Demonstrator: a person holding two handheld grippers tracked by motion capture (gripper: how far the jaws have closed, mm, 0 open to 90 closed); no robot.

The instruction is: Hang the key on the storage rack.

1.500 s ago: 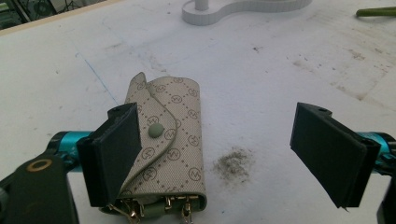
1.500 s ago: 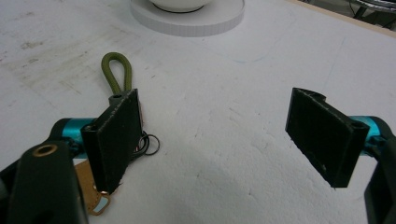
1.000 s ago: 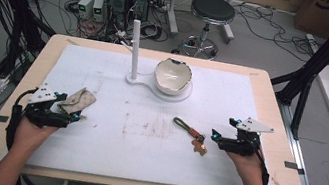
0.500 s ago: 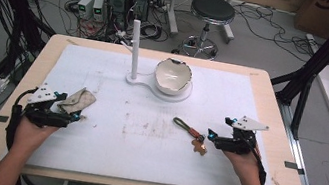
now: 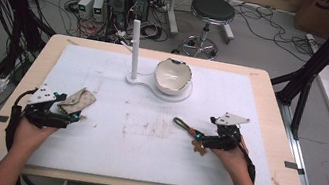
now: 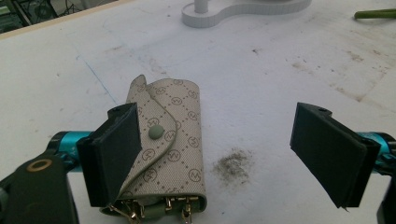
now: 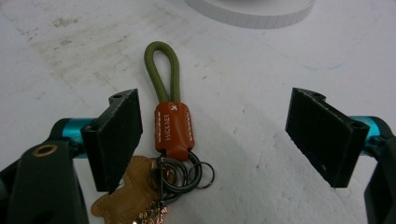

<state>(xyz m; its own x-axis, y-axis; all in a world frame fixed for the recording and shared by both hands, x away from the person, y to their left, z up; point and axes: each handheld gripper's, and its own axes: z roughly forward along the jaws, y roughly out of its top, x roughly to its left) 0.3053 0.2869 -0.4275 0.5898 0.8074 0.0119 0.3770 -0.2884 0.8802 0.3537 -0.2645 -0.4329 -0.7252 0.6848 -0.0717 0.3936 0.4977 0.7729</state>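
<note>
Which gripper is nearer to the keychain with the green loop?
The right gripper: the keychain lies on the table between its open fingers, close to one of them. The left gripper is far across the table, open over the beige key pouch.

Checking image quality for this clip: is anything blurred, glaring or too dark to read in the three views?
High view: evenly lit but soft, so the keychain lacks detail. Left gripper view: sharp, the pouch print and snap readable. Right gripper view: sharp near its jaws, the orange tab's lettering just legible; the white stand base is bright, without harsh glare.
</note>
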